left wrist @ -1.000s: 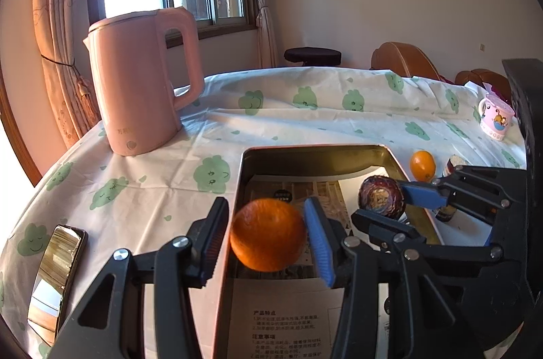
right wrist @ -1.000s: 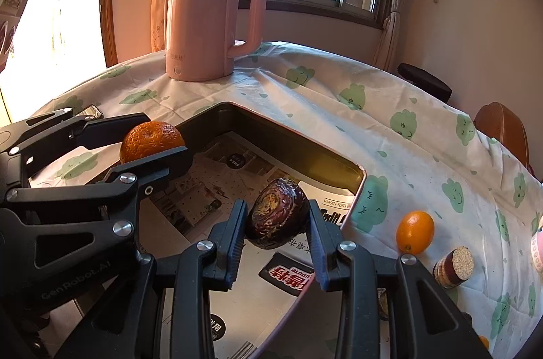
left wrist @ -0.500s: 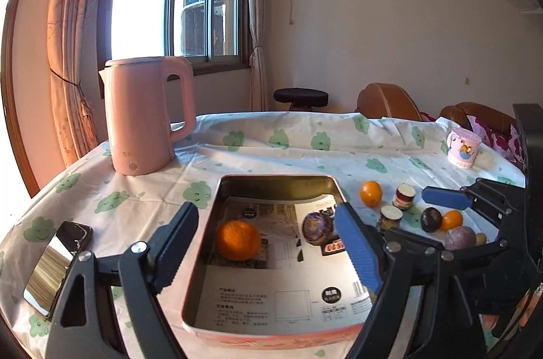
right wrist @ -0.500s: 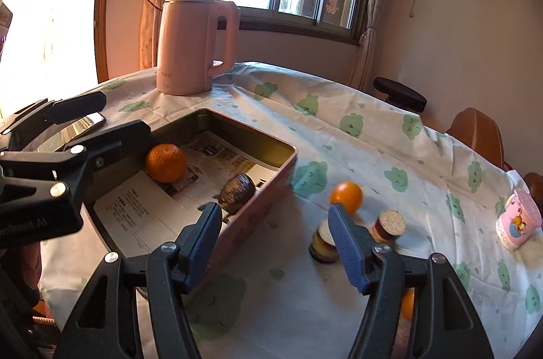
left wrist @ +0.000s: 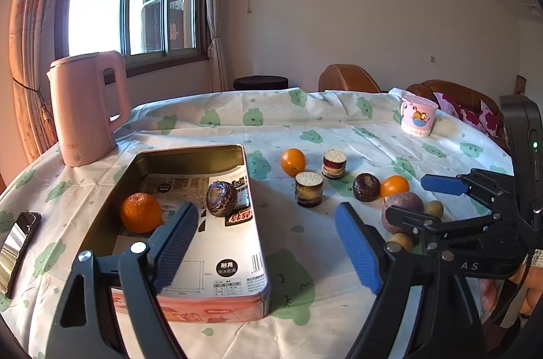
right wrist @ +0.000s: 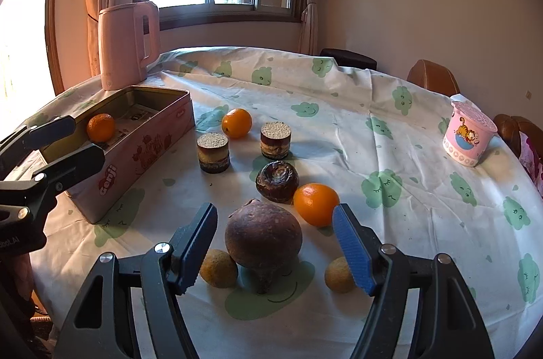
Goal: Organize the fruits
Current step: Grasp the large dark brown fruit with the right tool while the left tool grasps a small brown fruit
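left gripper (left wrist: 266,243): wide, empty, above the tin (left wrist: 142,158)
right gripper (right wrist: 275,248): jaws opening, purple fruit (right wrist: 263,235) between, untouched
tin: tangerine (left wrist: 141,212), dark fruit (left wrist: 222,198)

Phone (left wrist: 15,248) cut off at the left edge, tin's (right wrist: 149,141) dark fruit hidden behind its wall.

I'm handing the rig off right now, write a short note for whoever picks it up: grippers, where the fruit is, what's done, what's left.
Left gripper: open, empty, near the tin.
Right gripper: jaws opening, nothing gripped; the big purple fruit sits on the cloth between them.
Done: a mandarin and a dark wrinkled fruit lie in the tin.
Left on the tablecloth: two oranges, another dark fruit, the purple one, two small yellowish fruits. Two layered cylinders stand among them.
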`<state>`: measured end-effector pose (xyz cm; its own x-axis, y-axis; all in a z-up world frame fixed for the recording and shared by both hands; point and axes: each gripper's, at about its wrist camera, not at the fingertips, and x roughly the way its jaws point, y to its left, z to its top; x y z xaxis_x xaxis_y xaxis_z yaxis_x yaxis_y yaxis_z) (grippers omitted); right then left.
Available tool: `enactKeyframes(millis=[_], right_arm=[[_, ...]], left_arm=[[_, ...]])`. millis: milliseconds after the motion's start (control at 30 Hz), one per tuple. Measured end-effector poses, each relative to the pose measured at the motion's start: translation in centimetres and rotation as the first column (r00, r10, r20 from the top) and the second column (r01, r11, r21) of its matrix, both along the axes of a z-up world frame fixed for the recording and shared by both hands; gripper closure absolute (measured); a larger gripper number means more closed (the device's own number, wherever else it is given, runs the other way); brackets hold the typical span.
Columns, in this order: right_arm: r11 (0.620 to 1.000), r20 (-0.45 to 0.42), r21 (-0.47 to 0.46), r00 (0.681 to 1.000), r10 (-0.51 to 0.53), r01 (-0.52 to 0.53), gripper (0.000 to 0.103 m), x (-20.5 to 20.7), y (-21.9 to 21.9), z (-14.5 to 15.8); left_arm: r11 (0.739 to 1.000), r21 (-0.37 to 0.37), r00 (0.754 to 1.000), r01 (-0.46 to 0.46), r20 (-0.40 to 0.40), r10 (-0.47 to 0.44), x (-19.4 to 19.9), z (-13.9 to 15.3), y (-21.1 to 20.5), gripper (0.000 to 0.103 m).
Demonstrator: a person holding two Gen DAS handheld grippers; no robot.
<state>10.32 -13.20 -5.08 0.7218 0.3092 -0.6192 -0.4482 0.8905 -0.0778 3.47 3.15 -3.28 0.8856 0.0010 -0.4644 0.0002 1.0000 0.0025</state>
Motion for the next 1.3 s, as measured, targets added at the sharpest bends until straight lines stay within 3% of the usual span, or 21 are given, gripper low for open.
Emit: enactKeyframes(millis=[133, 267, 367, 633, 833, 900, 967, 1100, 1233, 1300], right_arm=[[1.0, -0.064, 0.001, 0.998, 0.018, -0.018, 0.032, 0.4, 0.5, -1.2], [1.0, -0.092, 0.011, 0.996, 0.012, -0.011, 0.05, 0.7, 0.2, -1.4], [0.998, -0.092, 0.06, 0.995, 0.023, -0.018, 0.05, 0.6, -0.2, -1.2], [0.988, 0.047, 0.139, 0.996, -0.079, 0.072, 0.051, -2.5, -3.4, 1.0], [0.962, 0.097, 0.179, 0.969, -0.228, 0.208, 0.051, -3.6, -8.0, 1.5], [0.951, 0.092, 0.188, 0.959, -0.267, 0.246, 0.051, -3.4, -9.4, 1.3], [0.943, 0.084, 0.186, 0.952, -0.295, 0.276, 0.051, -3.0, -10.3, 0.9], [0.934, 0.065, 0.188, 0.945, -0.319, 0.302, 0.051, -2.4, -11.4, 0.2], [0.935, 0.061, 0.172, 0.944, -0.324, 0.309, 0.05, -2.1, -11.6, -0.5], [0.937, 0.052, 0.176, 0.948, -0.314, 0.3, 0.05, -2.1, -11.6, -0.6]], left_arm=[[1.0, -0.005, 1.0, 0.009, -0.002, -0.009, -0.1, -0.2, -0.2, 0.018], [1.0, -0.006, 1.0, 0.023, -0.006, -0.023, 0.0, -0.4, -0.8, 0.018], [0.999, -0.001, 0.999, 0.032, -0.008, -0.032, 0.0, -0.4, -1.3, 0.018], [0.993, -0.011, 0.993, 0.115, -0.035, -0.116, 0.4, -0.5, -4.1, 0.018], [0.977, -0.006, 0.971, 0.215, -0.108, -0.214, 1.5, -1.1, -7.4, 0.02], [0.969, -0.022, 0.959, 0.246, -0.138, -0.247, 2.1, -1.5, -8.3, 0.027], [0.959, -0.033, 0.944, 0.281, -0.174, -0.282, 2.6, -1.9, -9.2, 0.044], [0.945, -0.075, 0.914, 0.317, -0.243, -0.326, 3.8, -2.8, -10.3, 0.052], [0.942, -0.062, 0.897, 0.33, -0.288, -0.334, 4.0, -3.6, -10.8, 0.07], [0.941, -0.069, 0.894, 0.332, -0.294, -0.337, 4.1, -3.7, -10.8, 0.073]])
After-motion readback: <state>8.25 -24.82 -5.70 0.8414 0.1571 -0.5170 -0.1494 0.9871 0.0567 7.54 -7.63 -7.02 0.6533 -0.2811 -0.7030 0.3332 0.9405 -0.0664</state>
